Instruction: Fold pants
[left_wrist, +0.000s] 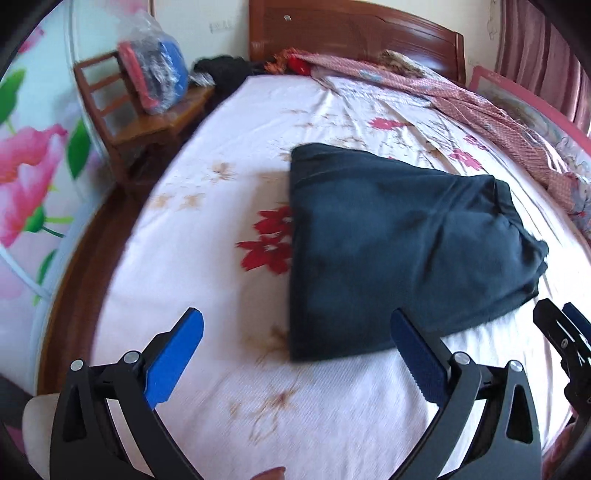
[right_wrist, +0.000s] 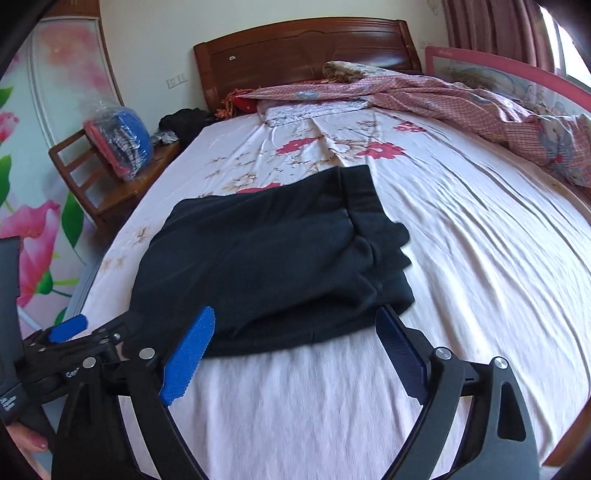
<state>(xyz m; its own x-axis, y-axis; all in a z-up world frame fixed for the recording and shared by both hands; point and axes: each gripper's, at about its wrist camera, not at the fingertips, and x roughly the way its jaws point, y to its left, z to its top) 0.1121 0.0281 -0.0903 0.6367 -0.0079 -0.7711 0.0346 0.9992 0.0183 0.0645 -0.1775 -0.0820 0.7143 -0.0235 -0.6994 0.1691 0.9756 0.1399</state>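
The dark navy pants (left_wrist: 399, 247) lie folded into a compact stack on the flowered bed sheet (left_wrist: 229, 369). They also show in the right wrist view (right_wrist: 273, 258), waistband towards the headboard. My left gripper (left_wrist: 295, 332) is open and empty, hovering just short of the stack's near left corner. My right gripper (right_wrist: 295, 325) is open and empty, its blue fingertips (right_wrist: 201, 332) at the stack's near edge. The right gripper also shows at the right edge of the left wrist view (left_wrist: 561, 332), and the left gripper at the left edge of the right wrist view (right_wrist: 70, 332).
A rumpled pink quilt (right_wrist: 461, 96) and pillows lie along the far right of the bed by the wooden headboard (right_wrist: 306, 48). A wooden chair (left_wrist: 129, 118) with a plastic-wrapped bundle stands left of the bed. A floral wardrobe door (left_wrist: 33, 177) is at far left.
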